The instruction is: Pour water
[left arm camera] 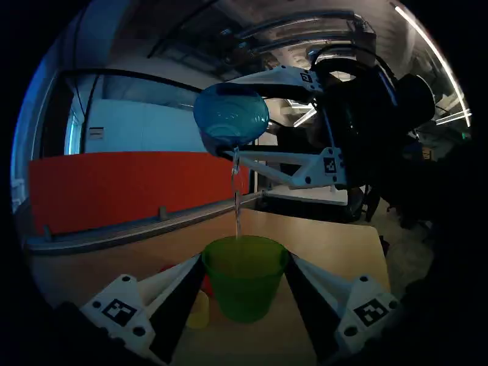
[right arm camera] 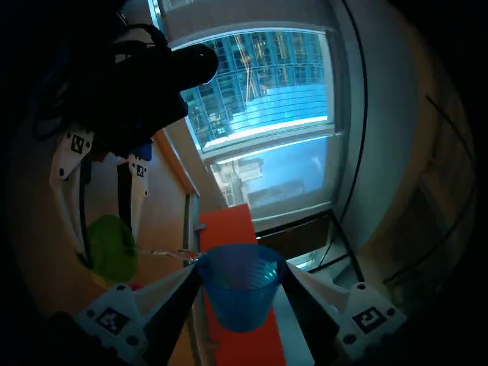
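My left gripper (left arm camera: 244, 287) is shut on a green cup (left arm camera: 245, 285) held upright over the wooden table (left arm camera: 329, 241). Above it my right gripper (left arm camera: 244, 131) holds a blue cup (left arm camera: 230, 117) tipped over, and a thin stream of water (left arm camera: 235, 201) falls from its rim into the green cup. In the right gripper view, my right gripper (right arm camera: 241, 293) is shut on the blue cup (right arm camera: 240, 287), tilted sideways, with water (right arm camera: 168, 253) running from it toward the green cup (right arm camera: 110, 249) held by the left gripper (right arm camera: 107, 244).
A red panel (left arm camera: 122, 183) and a metal rail (left arm camera: 140, 222) run behind the table. A yellow thing (left arm camera: 198, 311) and a red thing (left arm camera: 207, 285) lie on the table near the green cup. A large window (right arm camera: 268, 122) and the dark-gloved hand (right arm camera: 146, 79) appear in the right gripper view.
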{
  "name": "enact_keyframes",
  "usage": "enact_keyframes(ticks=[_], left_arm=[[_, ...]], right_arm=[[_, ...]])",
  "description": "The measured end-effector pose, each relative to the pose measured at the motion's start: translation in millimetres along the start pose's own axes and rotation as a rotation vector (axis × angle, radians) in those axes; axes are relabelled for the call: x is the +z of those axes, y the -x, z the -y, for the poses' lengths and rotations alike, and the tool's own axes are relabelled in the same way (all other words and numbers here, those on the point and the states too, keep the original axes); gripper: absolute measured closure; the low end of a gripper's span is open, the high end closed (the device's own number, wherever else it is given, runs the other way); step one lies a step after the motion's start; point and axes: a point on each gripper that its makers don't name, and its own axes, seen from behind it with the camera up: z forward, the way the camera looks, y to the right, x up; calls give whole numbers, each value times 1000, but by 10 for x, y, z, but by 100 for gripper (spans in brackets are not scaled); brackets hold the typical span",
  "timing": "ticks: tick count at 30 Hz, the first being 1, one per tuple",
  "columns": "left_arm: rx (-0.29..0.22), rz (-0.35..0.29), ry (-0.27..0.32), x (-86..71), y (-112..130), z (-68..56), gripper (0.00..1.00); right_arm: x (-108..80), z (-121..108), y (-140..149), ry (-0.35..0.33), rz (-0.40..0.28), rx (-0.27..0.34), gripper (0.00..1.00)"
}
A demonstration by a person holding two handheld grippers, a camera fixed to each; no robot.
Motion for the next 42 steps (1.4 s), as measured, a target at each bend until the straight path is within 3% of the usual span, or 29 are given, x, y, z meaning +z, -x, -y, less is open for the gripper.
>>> enact_keyframes(ticks=[42], left_arm=[[8, 1, 3, 32, -22, -25, 13]], right_arm=[[-11, -63, -57, 19, 3, -170, 9]])
